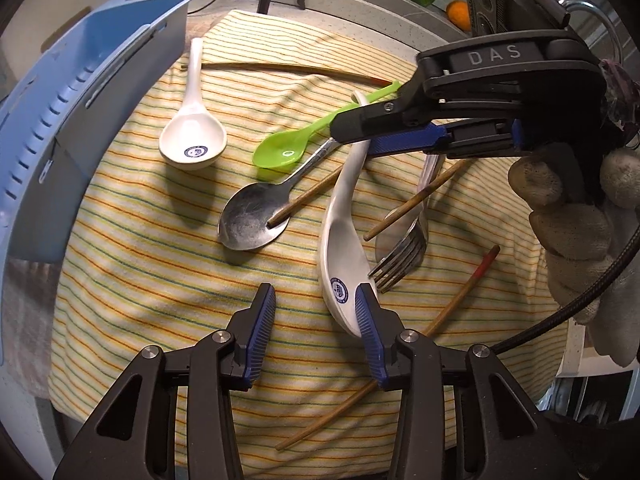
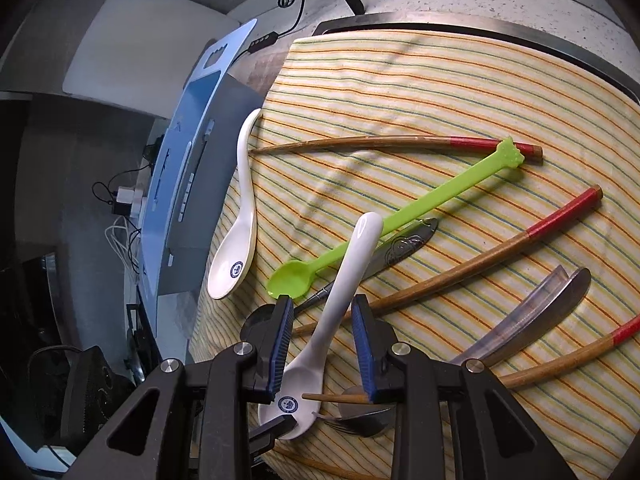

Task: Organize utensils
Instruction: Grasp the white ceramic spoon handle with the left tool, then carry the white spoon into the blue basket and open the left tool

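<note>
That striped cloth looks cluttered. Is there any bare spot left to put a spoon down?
Yes. The striped cloth is bare at its near left, between the blue rack and the steel spoon. Another free strip lies beyond the far chopstick. The middle is crowded: green spoon, white spoon, fork and chopsticks overlap.
</note>
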`<state>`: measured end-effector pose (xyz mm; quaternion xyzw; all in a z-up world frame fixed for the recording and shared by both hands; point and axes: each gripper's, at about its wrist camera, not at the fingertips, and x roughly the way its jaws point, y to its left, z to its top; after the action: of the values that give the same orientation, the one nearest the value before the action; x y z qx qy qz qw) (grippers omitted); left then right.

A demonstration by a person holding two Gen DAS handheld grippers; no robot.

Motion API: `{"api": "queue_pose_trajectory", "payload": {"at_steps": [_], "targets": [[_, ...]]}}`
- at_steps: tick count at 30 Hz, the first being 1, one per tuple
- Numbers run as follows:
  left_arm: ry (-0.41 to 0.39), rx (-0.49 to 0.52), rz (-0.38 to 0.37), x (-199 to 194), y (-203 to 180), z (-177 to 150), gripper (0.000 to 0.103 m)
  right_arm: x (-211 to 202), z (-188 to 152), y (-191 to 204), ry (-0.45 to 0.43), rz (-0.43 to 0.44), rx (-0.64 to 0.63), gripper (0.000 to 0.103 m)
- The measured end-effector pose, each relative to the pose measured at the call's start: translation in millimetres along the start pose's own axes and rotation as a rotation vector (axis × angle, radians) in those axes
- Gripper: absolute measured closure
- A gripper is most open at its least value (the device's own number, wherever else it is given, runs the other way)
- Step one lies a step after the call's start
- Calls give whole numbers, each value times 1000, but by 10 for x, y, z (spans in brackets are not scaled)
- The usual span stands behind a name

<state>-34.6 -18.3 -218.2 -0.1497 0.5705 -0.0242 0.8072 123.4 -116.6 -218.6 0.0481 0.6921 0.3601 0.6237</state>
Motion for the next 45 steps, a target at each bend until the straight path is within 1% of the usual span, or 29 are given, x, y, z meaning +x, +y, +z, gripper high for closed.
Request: {"api": "queue_pose_trajectory", "payload": {"at_steps": [1,2,3,5,7,9,15,17,22,24,26,31,34,37,40,45], "targets": [[-1,1,4,22,-12,21,63,-1,1,0,-2,0,-1,77],[-32,-14,36,46,-14,53,65,2,4,-1,-3,-3,1,78],[-38,-14,36,42,-19,53,77,7,4,-8,-2,-5,4,82],[-45,-27,18,59,-11,92,95,10,-5,-26,2,7,17,87],[-50,-43,2,65,13,109,96,3,-21,-31,2,17,26,91],[-51,-38,1,68,10,117,96,-31,-38,-36,-6,29,31,92],[-66,-12,26,-5,-9,134,97,-101,-75,-34,-25,73,70,93],[-78,-8,39,-82,1,120,97,-128,-79,-4,-33,91,80,93],[-112,19,51,-289,62,160,97,-231,-42,215,-73,118,65,94],[-132,37,60,-389,111,203,97,-273,-4,347,-96,129,61,94],[-149,55,53,-509,198,240,97,-302,31,488,-121,136,54,94],[-184,82,49,-819,579,326,97,-247,162,894,-167,148,48,94],[-204,75,54,-989,846,347,98,-121,335,1169,-178,157,45,94],[-212,61,65,-1078,1158,426,98,71,553,1455,-183,156,30,94],[-207,53,86,-1125,1474,481,98,350,795,1689,-166,163,44,94],[-171,34,115,-1053,1993,614,98,792,1113,1911,-132,148,58,94]]}}
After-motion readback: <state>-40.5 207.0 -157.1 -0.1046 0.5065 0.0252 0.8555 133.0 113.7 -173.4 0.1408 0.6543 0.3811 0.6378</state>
